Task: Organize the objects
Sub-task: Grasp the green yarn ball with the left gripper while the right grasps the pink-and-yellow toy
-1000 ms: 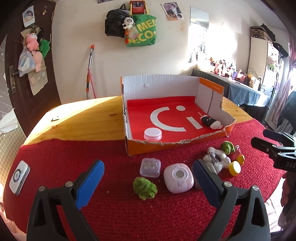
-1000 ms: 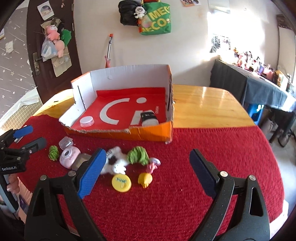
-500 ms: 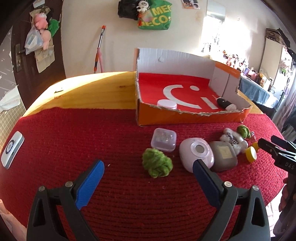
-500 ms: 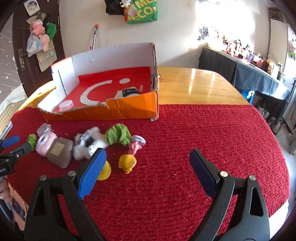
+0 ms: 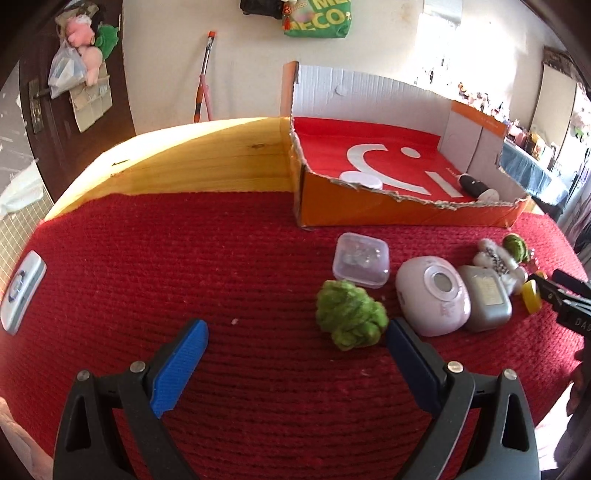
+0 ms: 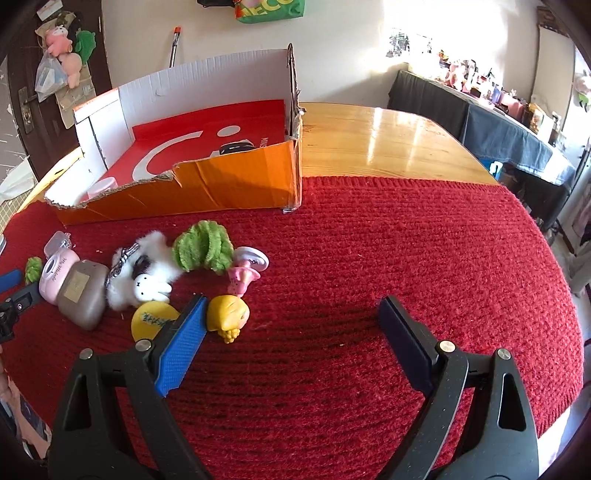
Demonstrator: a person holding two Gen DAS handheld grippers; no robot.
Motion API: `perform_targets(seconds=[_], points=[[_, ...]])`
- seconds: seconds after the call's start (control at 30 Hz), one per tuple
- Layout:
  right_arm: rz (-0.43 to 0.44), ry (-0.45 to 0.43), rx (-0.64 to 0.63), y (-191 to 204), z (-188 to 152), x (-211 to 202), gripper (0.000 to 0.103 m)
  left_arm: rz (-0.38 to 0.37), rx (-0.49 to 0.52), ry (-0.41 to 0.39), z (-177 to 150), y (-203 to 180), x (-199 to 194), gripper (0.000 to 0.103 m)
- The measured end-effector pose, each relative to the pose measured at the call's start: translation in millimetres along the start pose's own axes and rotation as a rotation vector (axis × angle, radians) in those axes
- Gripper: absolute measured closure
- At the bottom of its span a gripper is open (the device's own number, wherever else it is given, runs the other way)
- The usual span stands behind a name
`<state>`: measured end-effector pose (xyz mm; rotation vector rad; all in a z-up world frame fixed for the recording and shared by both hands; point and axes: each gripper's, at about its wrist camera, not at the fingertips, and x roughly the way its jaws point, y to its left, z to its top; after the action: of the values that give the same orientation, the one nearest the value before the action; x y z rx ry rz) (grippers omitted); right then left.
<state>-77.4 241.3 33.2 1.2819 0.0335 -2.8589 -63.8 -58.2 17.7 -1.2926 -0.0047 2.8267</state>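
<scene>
Two grippers hang over a red mat [image 5: 184,258] of coarse ribbed knit, each with jaws spread wide and nothing between the blue ridged pads. The left gripper [image 5: 297,343] fills the bottom of the left view; the right gripper [image 6: 291,321] fills the bottom of the right view, its left pad just beside a glossy yellow figurine [image 6: 227,315].

Right of centre in the left view lies a fuzzy green wool ball [image 5: 349,314], close to that gripper's right pad. Above it sits a clear square plastic case [image 5: 361,260], then a smooth pink oval gadget [image 5: 432,301] touching a grey rounded pouch [image 5: 485,297]. At the left of the right view a fluffy white plush [image 6: 144,273] lies against a green chenille tuft [image 6: 203,245], with a pink toy [image 6: 245,271] to the right of the tuft and a flat yellow disc [image 6: 151,319] below the plush.

A torn cardboard box [image 5: 369,206], orange outside with a red floor, stands at the mat's far edge, upper right in the left view. Inside are a round white lid [image 5: 362,181] and a small dark bottle [image 5: 476,186].

The mat covers part of a glossy wooden table [image 6: 388,144]. A grey-white flat device [image 5: 22,291] rests at the left edge of the left view. Behind are a pale wall, a dark door [image 5: 33,122] hung with plush toys, and a green bag [image 5: 317,18] at top.
</scene>
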Motion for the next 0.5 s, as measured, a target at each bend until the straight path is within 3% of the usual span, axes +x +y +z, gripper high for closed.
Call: perform_targets(seconds=[0.13,0.33,0.5], points=[[-0.012,0.007,0.008,-8,0,-1,0.011,0.024,0.012,-0.005,1,6,0,0.005],[0.013,0.014,-0.008,-6,3,0,0.011,-0.029,0.073,-0.003,4,-7,2,0.016],[0.018,0.008,-0.032,3,6,3,0.013,-0.064,0.096,-0.011,6,-16,3,0.031]])
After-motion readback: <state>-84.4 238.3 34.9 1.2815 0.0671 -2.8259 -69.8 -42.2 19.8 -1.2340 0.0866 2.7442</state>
